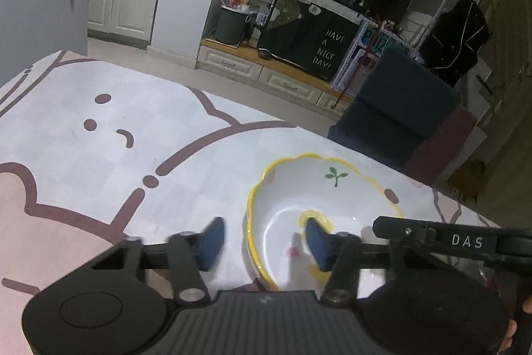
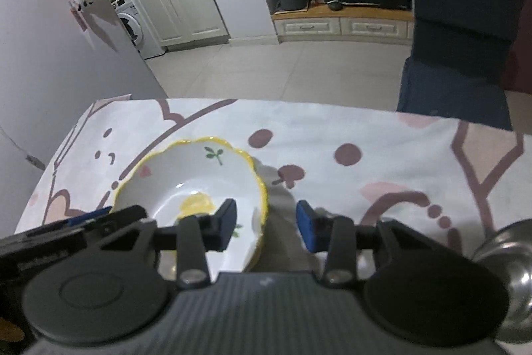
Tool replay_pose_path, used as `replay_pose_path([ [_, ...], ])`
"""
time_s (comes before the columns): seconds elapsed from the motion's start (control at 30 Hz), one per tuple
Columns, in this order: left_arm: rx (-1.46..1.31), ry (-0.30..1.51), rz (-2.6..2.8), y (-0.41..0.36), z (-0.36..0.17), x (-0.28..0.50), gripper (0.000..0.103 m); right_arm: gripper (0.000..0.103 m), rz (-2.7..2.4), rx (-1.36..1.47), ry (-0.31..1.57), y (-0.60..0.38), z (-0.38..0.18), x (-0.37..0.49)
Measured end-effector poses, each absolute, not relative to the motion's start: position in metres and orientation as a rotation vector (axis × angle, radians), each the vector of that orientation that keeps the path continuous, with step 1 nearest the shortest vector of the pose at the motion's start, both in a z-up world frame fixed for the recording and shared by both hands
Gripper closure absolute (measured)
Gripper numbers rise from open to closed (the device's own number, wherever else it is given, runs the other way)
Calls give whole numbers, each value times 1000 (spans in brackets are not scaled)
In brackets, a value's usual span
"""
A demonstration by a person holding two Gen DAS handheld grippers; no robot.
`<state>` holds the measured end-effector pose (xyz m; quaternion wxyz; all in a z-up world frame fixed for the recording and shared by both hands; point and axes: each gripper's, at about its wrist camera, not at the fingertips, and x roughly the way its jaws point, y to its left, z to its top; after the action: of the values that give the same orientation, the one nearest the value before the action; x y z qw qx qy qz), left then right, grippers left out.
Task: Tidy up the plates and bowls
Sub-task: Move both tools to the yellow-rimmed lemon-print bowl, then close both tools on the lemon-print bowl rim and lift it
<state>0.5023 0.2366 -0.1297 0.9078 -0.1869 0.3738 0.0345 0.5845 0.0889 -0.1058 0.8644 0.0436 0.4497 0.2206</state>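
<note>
A white bowl [image 1: 332, 198] with a wavy yellow rim and a green sprig sits on the cartoon-print tablecloth [image 1: 99, 172]. A second yellow rim shows just beneath it. My left gripper [image 1: 265, 243] straddles the bowl's left rim, one blue pad inside and one outside, with gaps on both sides. In the right wrist view the same bowl [image 2: 189, 185] lies left of centre. My right gripper [image 2: 266, 229] straddles its right rim the same way, and its pads are not touching. Each gripper shows at the edge of the other's view.
A shiny steel bowl [image 2: 512, 271] stands on the cloth [image 2: 365, 188] at the near right. A dark blue chair [image 2: 459, 39] is pushed up beyond the table's far edge. A grey wall [image 2: 50, 55] runs along the left. Bare cloth stretches left of the bowl.
</note>
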Motion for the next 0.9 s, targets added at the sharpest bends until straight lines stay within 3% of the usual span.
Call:
replay_pose_path([
  [0.07, -376, 780, 79, 238, -133, 505, 82, 66, 470, 64, 943, 93, -108, 584],
  [0.13, -383, 798, 83, 242, -136, 508, 90, 69, 473, 24, 941, 98, -110, 582],
  [0.2, -398, 809, 67, 245, -139, 510, 90, 82, 480, 11, 943, 101, -114, 582],
  [0.3, -378, 811, 51, 242, -141, 511, 91, 90, 461, 2, 944, 103, -117, 583],
  [0.67, -369, 832, 58, 243, -134, 506, 94, 90, 425, -8, 935, 110, -117, 577],
  [0.9, -353, 772, 65, 234, -90, 485, 94, 90, 442, 1, 898, 106, -91, 558],
])
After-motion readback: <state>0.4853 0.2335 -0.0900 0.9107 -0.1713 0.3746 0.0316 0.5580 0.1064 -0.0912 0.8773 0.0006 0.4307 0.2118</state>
